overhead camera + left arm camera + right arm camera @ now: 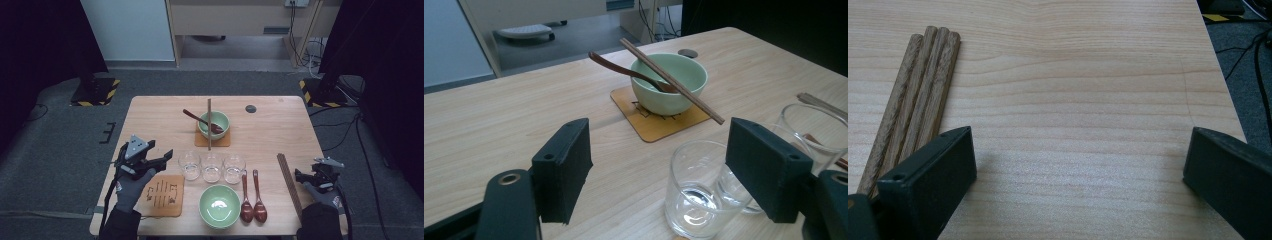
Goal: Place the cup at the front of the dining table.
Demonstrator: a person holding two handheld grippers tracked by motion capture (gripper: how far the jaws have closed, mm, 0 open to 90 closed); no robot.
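My left gripper (167, 154) hangs above the table (280, 125) at its left side, jaws wide apart with nothing between them, pointing toward the row of three glasses (212, 167). Looking along those jaws, the nearest glass (696, 187) stands just beyond my right-hand pad, apart from it, and the other two crowd behind it. Farther off sits the far bowl (669, 82) on its coaster (659, 120), with a spoon (624, 70) resting inside it and a pair of chopsticks (671, 80) laid across its rim, one end sloping down toward the glasses. My right gripper (301, 176) sits low at the table's right edge, jaws spread as wide as they go and empty. Through its own view I see bare wood between the pads, and the bundle of chopsticks (913, 100) lies flat just beside my left-hand pad; whether the pad touches it I cannot tell. Near me, between my hands, are a second coaster (162, 195), the near bowl (220, 205) and two spoons (253, 200) side by side.
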